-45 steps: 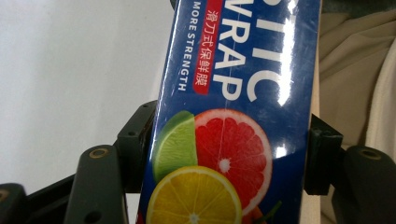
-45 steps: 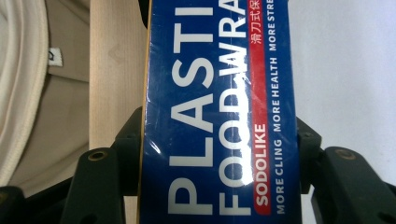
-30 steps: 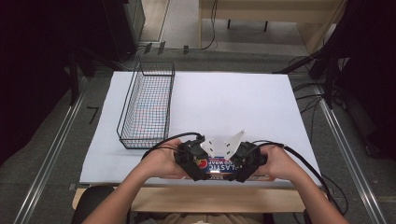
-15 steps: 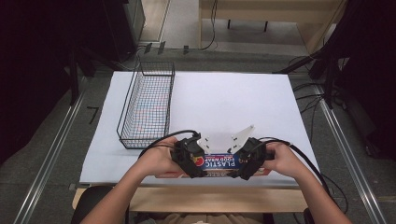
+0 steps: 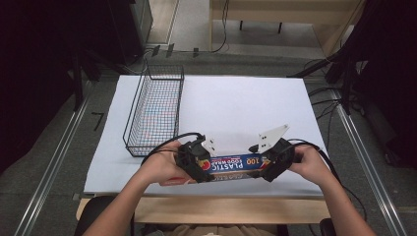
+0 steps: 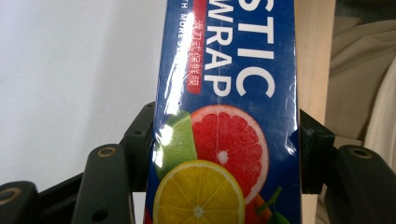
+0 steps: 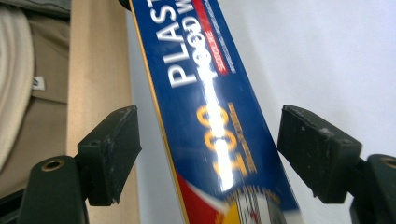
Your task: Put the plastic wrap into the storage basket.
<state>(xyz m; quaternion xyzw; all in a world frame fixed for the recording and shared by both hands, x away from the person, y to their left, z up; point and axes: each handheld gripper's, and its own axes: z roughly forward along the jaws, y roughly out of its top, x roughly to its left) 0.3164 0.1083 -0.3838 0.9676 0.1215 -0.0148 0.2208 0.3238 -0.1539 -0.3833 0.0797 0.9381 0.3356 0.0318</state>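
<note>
Change since the earlier frames: the right gripper [image 5: 271, 166] has been drawn a little toward 3 o'clock, and its jaws have just been opening, so the box of plastic wrap [image 5: 231, 164] now lies between them with a gap at each pad [image 7: 112, 154]. Location: box at 6 o'clock on the white table [image 5: 236, 103], at the near edge; wire basket [image 5: 153, 112] at 10 o'clock. Left gripper [image 5: 196, 162]: jaws clamped on the fruit-printed end; step judged a one-sided release, and next the box is likely to be carried by that gripper alone toward the basket.
</note>
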